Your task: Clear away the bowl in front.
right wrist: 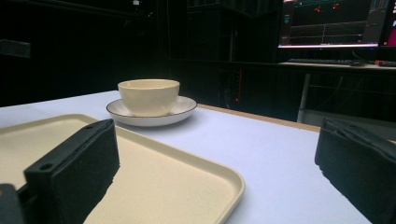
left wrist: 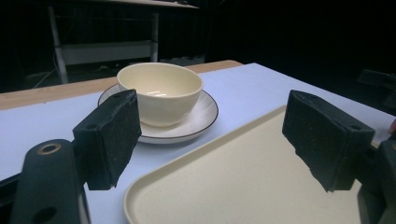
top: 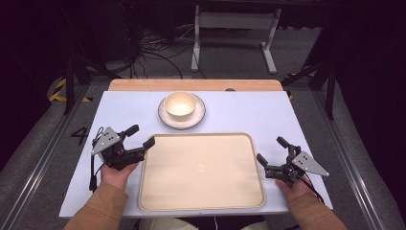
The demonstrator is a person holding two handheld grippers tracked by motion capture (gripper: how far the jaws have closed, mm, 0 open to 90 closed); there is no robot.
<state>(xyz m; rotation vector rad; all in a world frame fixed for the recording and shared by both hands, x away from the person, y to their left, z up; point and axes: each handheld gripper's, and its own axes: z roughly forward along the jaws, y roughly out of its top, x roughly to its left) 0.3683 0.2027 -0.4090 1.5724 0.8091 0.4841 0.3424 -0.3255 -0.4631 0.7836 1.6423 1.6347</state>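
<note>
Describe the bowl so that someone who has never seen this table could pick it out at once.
On the pale blue table, look beyond the far edge of the big cream tray, roughly centred. There a cream bowl stands on a white saucer with a dark rim. It is the one deep, round dish; the tray is flat and rectangular.

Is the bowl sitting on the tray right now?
No, the bowl stands on a plate on the table beyond the tray, whose surface is bare.

Monitor [right wrist: 334, 23] & keyboard [right wrist: 322, 61] on rear desk; white frame [top: 234, 21] behind table.
</note>
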